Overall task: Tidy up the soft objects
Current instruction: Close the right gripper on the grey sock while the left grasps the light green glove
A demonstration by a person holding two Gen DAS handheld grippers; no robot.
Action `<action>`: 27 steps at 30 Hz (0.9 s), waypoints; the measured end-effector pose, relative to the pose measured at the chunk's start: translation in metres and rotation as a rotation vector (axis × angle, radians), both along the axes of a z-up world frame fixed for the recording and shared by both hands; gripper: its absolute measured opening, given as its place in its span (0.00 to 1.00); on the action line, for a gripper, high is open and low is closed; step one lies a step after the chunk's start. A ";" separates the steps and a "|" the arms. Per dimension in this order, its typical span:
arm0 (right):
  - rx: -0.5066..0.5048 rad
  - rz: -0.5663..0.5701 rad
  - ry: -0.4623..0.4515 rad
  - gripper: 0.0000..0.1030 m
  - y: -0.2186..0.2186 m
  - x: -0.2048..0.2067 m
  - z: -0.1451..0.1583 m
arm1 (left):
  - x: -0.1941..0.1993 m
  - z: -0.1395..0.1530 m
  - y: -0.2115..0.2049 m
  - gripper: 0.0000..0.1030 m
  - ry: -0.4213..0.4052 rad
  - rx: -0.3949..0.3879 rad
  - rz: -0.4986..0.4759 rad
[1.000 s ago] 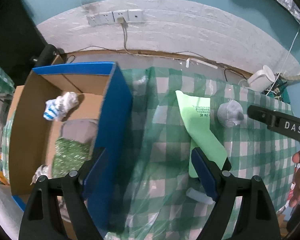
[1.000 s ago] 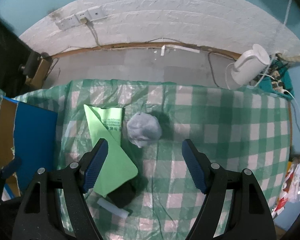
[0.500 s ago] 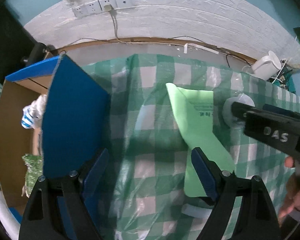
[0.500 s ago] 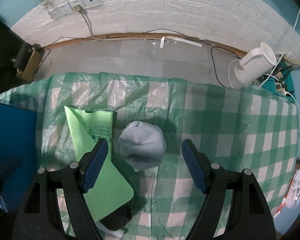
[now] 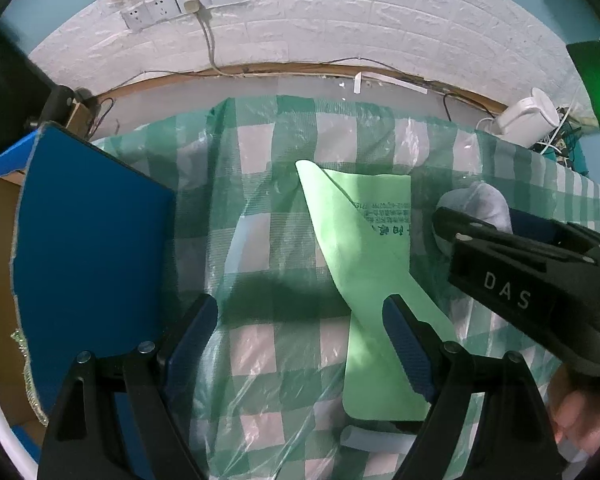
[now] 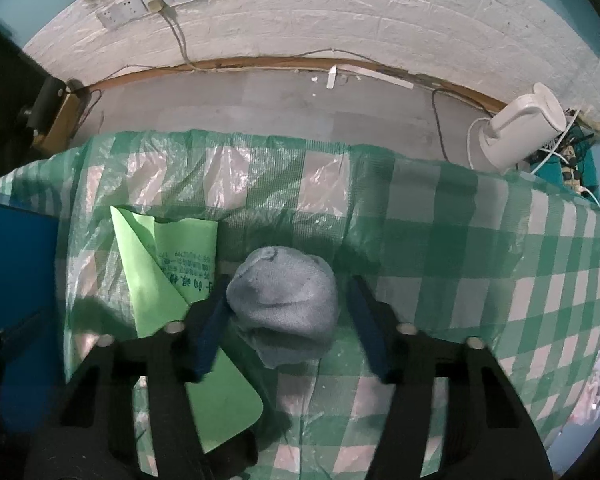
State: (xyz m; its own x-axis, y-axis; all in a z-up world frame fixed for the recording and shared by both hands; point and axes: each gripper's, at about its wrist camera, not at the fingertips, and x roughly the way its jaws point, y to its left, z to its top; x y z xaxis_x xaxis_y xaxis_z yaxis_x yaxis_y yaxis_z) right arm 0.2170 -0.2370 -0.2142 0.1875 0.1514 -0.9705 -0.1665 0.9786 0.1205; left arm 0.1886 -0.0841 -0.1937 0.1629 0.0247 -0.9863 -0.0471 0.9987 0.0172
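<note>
A rolled grey-blue sock ball [image 6: 284, 300] lies on the green checked tablecloth [image 6: 460, 264]. My right gripper [image 6: 288, 300] points down around it and its jaws are closing. The left pad touches the ball, and a thin gap still shows at the right pad. The left wrist view shows that same gripper [image 5: 500, 264] at the ball [image 5: 476, 204]. My left gripper [image 5: 300, 308] hangs open over the cloth, nothing between its fingers, its right finger above a light green sheet [image 5: 364, 248]. The blue cardboard box [image 5: 88, 232] stands at the left.
Crinkled clear plastic covers the tablecloth [image 5: 260, 360]. A white kettle [image 6: 520, 128] and cables sit on the floor beyond the table's far right corner. A small white strip [image 5: 376, 440] lies near the green sheet's lower end. A person's hand [image 5: 580, 420] holds the right gripper.
My left gripper has moved right, from over the box to over the cloth, and sunk. My right gripper has come down around the sock ball and its jaws have narrowed.
</note>
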 end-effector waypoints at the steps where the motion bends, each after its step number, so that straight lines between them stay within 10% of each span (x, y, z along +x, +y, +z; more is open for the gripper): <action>1: -0.001 -0.001 0.000 0.47 0.000 0.000 -0.001 | 0.001 -0.002 0.000 0.83 0.007 -0.006 0.004; 6: -0.028 -0.006 -0.001 0.26 -0.005 -0.003 0.000 | 0.006 -0.010 -0.002 0.83 0.027 -0.029 0.015; 27: -0.037 -0.102 0.011 0.24 -0.039 -0.030 0.007 | 0.008 -0.030 -0.031 0.70 0.060 -0.049 -0.032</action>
State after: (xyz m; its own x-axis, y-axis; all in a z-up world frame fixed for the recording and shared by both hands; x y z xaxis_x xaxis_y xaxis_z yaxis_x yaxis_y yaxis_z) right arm 0.1868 -0.2763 -0.2070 0.1890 0.0959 -0.9773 -0.0646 0.9943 0.0851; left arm 0.1963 -0.1153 -0.2235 0.1032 -0.0283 -0.9943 -0.0152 0.9994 -0.0301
